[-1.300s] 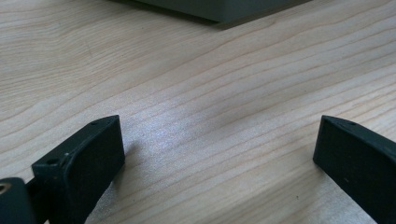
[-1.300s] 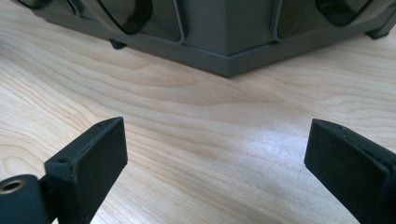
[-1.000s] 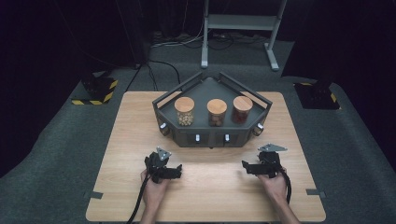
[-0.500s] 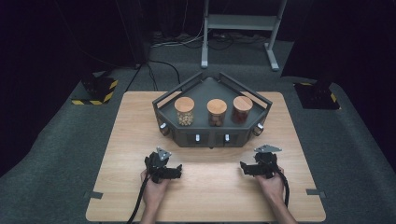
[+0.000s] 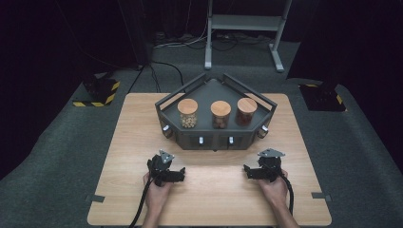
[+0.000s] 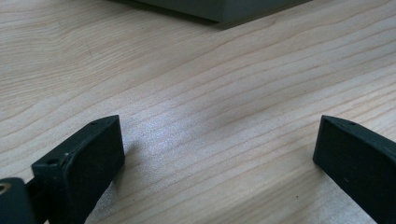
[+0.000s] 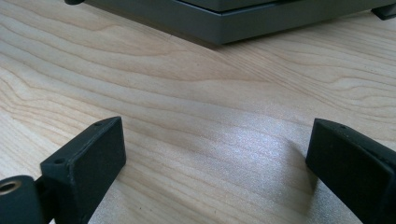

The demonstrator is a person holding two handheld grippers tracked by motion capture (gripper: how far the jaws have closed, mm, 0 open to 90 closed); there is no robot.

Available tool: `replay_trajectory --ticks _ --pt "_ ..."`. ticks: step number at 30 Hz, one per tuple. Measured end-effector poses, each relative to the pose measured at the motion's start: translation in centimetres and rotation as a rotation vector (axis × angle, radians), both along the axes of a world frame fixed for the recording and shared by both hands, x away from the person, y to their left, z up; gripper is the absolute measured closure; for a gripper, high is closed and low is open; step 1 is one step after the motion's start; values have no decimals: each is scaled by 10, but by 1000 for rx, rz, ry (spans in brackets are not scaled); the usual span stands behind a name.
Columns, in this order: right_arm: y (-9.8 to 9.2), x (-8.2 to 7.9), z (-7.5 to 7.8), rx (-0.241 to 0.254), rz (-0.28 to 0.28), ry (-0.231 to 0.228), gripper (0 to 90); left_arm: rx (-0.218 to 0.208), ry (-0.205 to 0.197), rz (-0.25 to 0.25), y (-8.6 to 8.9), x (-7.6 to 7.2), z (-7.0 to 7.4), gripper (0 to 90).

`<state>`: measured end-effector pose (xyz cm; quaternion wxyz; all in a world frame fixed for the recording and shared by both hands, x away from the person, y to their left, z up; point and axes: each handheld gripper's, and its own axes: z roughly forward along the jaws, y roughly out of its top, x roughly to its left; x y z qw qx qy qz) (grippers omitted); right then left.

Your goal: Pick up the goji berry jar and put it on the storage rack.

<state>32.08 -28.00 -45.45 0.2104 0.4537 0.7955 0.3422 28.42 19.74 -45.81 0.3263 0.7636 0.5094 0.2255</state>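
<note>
A grey angular stand (image 5: 216, 140) sits at the back middle of the wooden table (image 5: 119, 142). It carries three glass jars with wooden lids: a left jar (image 5: 188, 113), a middle jar (image 5: 220, 114) and a right jar (image 5: 246, 111). My left gripper (image 5: 170, 172) rests low over the table in front of the stand, open, with bare wood between its jaws (image 6: 215, 154). My right gripper (image 5: 256, 171) sits level with it on the right, also open over bare wood (image 7: 215, 154). Its jaws have just been opening, with nothing between them. The stand's base (image 7: 224, 21) lies just ahead.
Small knobs (image 5: 200, 140) line the stand's front face. A cable trails from each gripper toward the table's near edge. Beyond the table stand a metal frame (image 5: 244, 28) and two yellow-black striped floor blocks (image 5: 97, 92).
The right gripper has edged slightly to the left. The left gripper has stayed where it was.
</note>
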Motion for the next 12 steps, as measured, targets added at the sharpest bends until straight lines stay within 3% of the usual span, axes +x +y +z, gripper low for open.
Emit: replay_trajectory --ticks 9,11,12 --pt "-1 1 0 2 6 2 41 -15 5 -7 3 1 0 7" --pt "-2 1 0 2 12 2 44 -69 20 -14 14 4 1 3" --pt "-2 1 1 0 10 4 45 -69 20 -14 14 4 1 3"
